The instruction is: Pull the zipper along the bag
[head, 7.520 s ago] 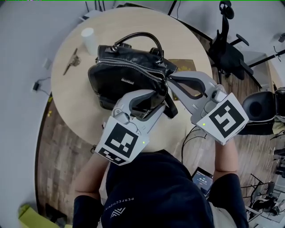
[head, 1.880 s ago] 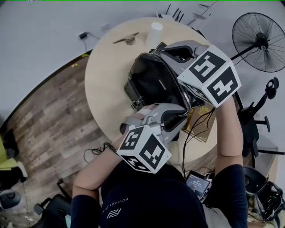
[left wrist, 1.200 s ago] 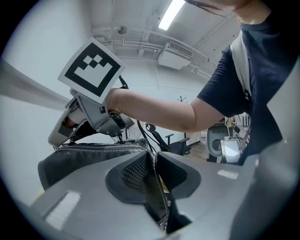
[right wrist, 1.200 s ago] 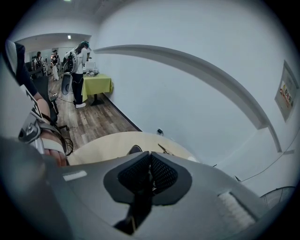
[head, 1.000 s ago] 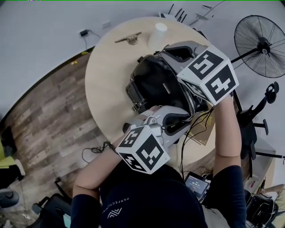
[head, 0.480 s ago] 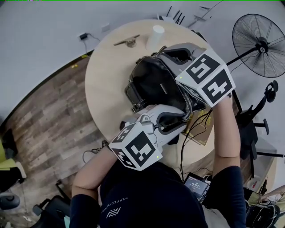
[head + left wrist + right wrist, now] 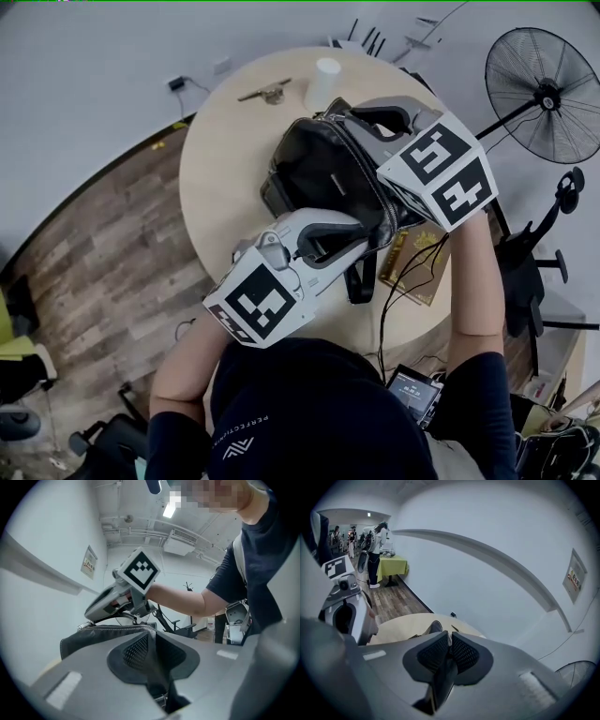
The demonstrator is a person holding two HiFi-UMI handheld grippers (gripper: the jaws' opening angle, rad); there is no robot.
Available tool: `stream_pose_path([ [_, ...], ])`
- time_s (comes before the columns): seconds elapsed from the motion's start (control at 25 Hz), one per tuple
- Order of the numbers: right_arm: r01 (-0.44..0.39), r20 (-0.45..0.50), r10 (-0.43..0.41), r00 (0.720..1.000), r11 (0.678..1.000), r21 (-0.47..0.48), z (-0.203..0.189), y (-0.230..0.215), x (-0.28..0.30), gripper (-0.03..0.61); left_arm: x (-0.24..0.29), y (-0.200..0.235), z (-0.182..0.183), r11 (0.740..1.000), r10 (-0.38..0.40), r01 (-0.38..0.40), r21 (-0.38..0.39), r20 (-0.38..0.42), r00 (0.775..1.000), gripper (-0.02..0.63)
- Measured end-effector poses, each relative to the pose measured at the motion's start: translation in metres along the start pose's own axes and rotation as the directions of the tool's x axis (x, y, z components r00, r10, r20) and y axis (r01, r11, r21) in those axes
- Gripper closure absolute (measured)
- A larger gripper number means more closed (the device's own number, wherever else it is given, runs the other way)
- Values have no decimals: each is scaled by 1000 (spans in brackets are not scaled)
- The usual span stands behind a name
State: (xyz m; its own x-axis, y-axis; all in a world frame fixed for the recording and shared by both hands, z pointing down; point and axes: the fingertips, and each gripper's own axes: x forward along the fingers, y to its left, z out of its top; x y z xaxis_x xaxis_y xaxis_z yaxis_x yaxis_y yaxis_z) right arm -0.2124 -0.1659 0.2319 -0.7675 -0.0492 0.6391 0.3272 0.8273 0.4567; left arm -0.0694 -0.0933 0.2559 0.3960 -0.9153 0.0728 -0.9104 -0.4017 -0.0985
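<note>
At frame centre, brace black leather bag (image 7: 319, 169) with left gripper (image 7: 364, 247), jaws just closing on its dark strap (image 7: 361, 277); draw right gripper (image 7: 343, 115), clenched on dark zipper tab (image 7: 440, 677), straight along bag.

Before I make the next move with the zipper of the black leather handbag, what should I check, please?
1. Right gripper shut on the dark pull strip: ok.
2. Left gripper on the dark strap, jaws have just been closing onto it: ok.
3. Black leather handbag rests on the round wooden table: ok.
4. Zipper closed along the whole top: cannot tell, grippers cover its ends.
5. White cup stands apart from the handbag: ok.
</note>
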Motion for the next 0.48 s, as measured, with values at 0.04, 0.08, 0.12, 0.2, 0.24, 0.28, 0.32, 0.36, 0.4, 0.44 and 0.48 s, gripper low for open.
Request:
stream_pose_path([
  [0.04, 5, 3, -5, 1000, 1000, 7, -2, 0, -3, 545, -3, 4, 1, 1000, 20, -20, 3, 1, 1000, 545],
  [0.08, 9, 9, -9, 1000, 1000, 15, -4, 1, -7, 545, -6, 8, 2, 999, 40, -40, 5, 2, 999, 548],
  [0.12, 15, 17, -16, 1000, 1000, 20, -5, 2, -11, 545, -10, 12, 3, 998, 60, -60, 7, 3, 998, 551],
  [0.2, 34, 33, -35, 999, 999, 33, -9, 3, -19, 546, -17, 22, 5, 995, 103, -103, 5, 7, 995, 564],
  [0.24, 45, 41, -47, 998, 998, 43, -11, 3, -23, 546, -21, 27, 5, 992, 130, -130, -2, 9, 991, 569],
  [0.28, 60, 52, -63, 997, 997, 57, -14, 2, -28, 552, -26, 32, 5, 987, 160, -160, -12, 11, 987, 576],
  [0.32, 76, 65, -81, 995, 994, 73, -16, 2, -33, 572, -30, 38, 5, 981, 193, -193, -24, 12, 981, 585],
  [0.36, 91, 81, -98, 992, 992, 90, -18, 2, -38, 574, -35, 43, 6, 974, 224, -224, -34, 14, 974, 596],
  [0.4, 104, 98, -115, 989, 989, 110, -19, 3, -44, 574, -39, 47, 7, 967, 251, -250, -40, 19, 968, 598],
  [0.44, 115, 115, -130, 985, 985, 132, -21, 4, -50, 574, -43, 51, 9, 961, 274, -273, -46, 22, 961, 598],
  [0.48, 125, 129, -146, 981, 980, 154, -23, 6, -56, 574, -47, 54, 9, 954, 296, -295, -54, 23, 955, 598],
])
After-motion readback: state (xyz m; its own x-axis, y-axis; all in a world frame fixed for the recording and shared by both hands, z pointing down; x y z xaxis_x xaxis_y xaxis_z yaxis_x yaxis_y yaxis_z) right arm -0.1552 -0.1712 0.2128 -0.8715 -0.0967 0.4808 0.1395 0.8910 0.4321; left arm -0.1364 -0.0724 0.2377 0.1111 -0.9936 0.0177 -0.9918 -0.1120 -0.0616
